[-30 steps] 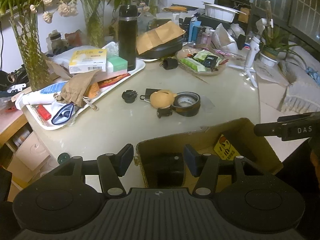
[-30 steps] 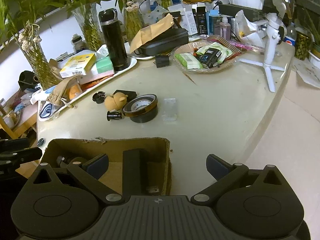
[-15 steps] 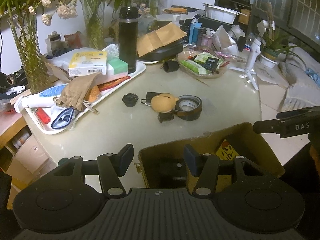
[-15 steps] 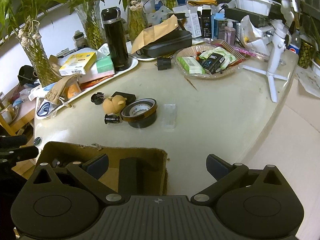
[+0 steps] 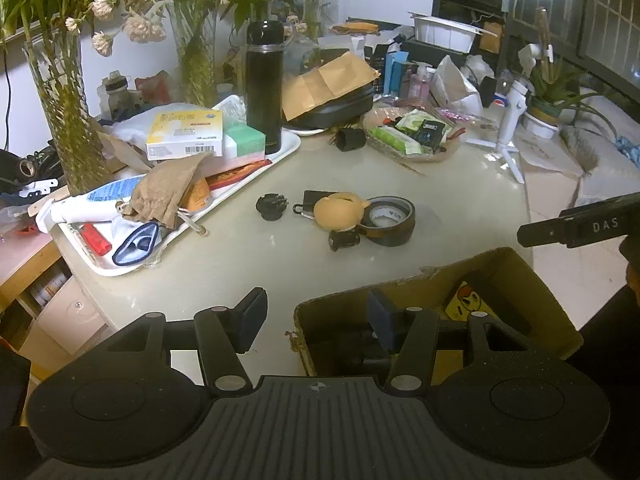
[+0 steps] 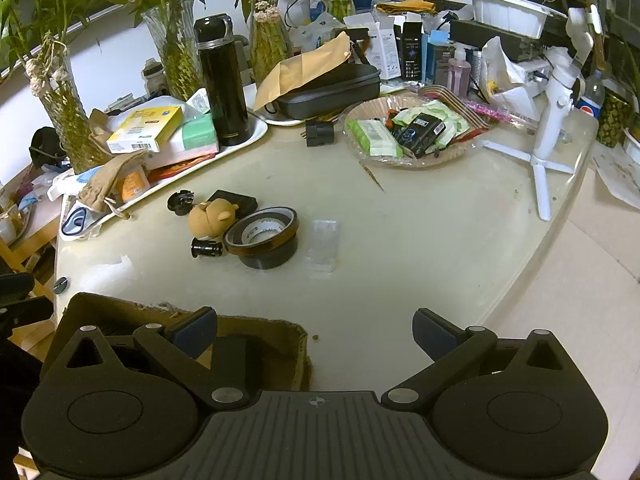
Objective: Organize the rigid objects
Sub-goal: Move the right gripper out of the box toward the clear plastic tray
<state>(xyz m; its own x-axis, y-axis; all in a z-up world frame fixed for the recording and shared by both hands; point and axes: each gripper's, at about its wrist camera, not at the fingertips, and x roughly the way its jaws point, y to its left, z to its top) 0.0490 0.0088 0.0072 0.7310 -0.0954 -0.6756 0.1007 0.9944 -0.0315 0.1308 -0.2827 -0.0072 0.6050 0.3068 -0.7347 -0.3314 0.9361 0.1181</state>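
Cluttered pale tabletop [image 6: 420, 240] fills both views, vases of green stems at the back. We see the left gripper [image 5: 316, 314] with jaws apart and nothing between the pads, straddling the near wall of a cardboard box [image 5: 532, 280]; 1 finger is outside, 1 inside. Right gripper [image 6: 316, 332] is spread wide and empty, its left finger over the same box [image 6: 276, 336], right finger over bare table. Box holds dark items we can't make out, plus a yellow sticker. Mid-table we see a tape roll [image 6: 262, 238], tan bear toy [image 6: 212, 216] touching it, small black cylinder [image 6: 206, 248] just beside, black round cap [image 6: 180, 202] near, clear plastic case [image 6: 324, 244] to the roll's right. White tray [image 5: 280, 156] at left carries a black flask [image 5: 264, 84].
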